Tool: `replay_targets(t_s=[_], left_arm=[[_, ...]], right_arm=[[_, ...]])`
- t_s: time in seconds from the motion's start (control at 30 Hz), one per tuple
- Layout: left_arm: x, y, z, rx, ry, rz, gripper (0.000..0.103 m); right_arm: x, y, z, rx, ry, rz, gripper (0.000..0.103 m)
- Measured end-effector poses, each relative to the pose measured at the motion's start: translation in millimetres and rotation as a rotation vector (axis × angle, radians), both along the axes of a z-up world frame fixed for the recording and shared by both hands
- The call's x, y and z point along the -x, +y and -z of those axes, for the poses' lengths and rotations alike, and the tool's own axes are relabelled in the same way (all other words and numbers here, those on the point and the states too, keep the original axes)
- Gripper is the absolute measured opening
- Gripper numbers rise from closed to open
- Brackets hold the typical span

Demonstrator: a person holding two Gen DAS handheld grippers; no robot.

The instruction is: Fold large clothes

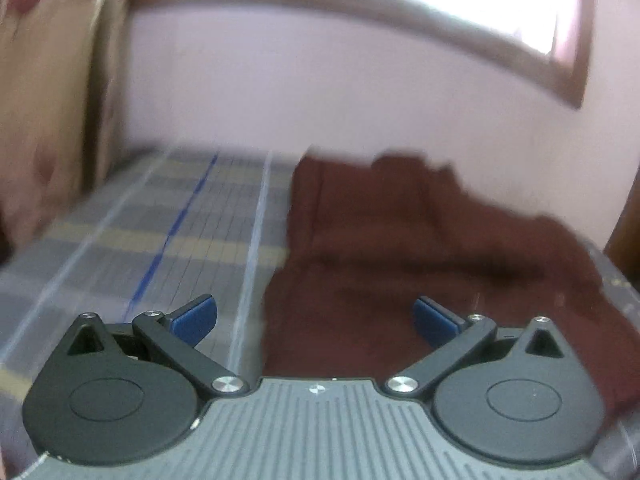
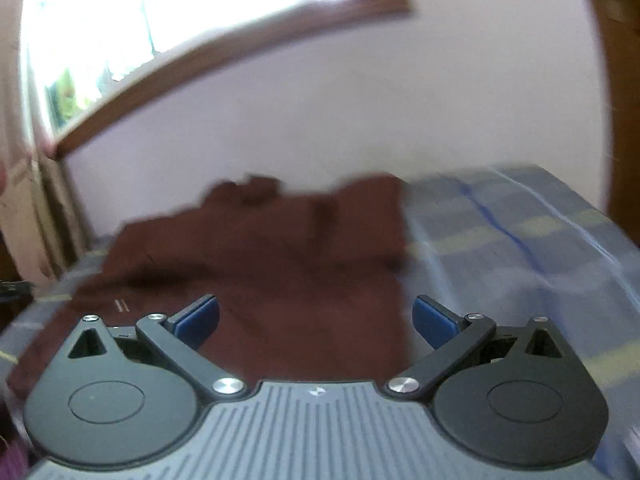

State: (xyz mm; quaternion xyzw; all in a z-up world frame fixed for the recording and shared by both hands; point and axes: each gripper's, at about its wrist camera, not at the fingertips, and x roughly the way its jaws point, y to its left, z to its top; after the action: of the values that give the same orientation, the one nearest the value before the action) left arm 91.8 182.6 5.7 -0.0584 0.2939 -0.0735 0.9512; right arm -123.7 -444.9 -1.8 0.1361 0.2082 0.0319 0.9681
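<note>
A dark maroon garment (image 1: 400,248) lies spread on a bed covered by a grey, yellow and blue plaid sheet (image 1: 160,232), close to a pale pink wall (image 1: 320,92) under a wood-framed window (image 1: 400,8). In the left wrist view the cloth fills the area from 12 to 3 o'clock; in the right wrist view the same garment (image 2: 260,248) sits from 9 to 12 o'clock, with bare sheet (image 2: 520,248) at 2 o'clock.

The left hand-held gripper (image 1: 314,320) has its blue pads spread wide with nothing between them, hovering over the garment's left border. The right hand-held gripper (image 2: 316,320) is equally wide and empty, above the garment's right border.

Both views are smeared by motion, so folds and hems are hard to read. The likely risks:

- A pinch could catch the sheet along with the cloth, since the borders lie flat on it.
- Uneven grabs at the two sides would skew the fold.
- The rumpled far end near the wall could bunch under a fold.
- Loose fabric may slip from the pads if only a thin layer is taken.
</note>
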Motion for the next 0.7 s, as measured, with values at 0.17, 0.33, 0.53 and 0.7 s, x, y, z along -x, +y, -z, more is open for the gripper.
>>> replay_targets(t_s=[0.17,0.33,0.53,0.7], left_arm=[[24.9,28.4,30.0,0.132,0.142,-0.043,0.095],[40.5,29.0,48.3,0.137,0.194,-0.042,0.086],[46.2,16.0,52.1,0.061,0.176,0.000,0.087],[45.2,14.8,53.0,0.174,0.199,0.107,0.071]], right_arm=[[44.8,-12.7,24.4,-0.030,0.038,0.030,0.103],[32.4,-4.2,29.2,-0.018,0.006,-0.022,0.087],[-13.4,-1.4,51.3,-0.009,0.164,-0.070,0.054],[-4.5,0.5,42.4,-0.128,0.142,-0.138,0.037]])
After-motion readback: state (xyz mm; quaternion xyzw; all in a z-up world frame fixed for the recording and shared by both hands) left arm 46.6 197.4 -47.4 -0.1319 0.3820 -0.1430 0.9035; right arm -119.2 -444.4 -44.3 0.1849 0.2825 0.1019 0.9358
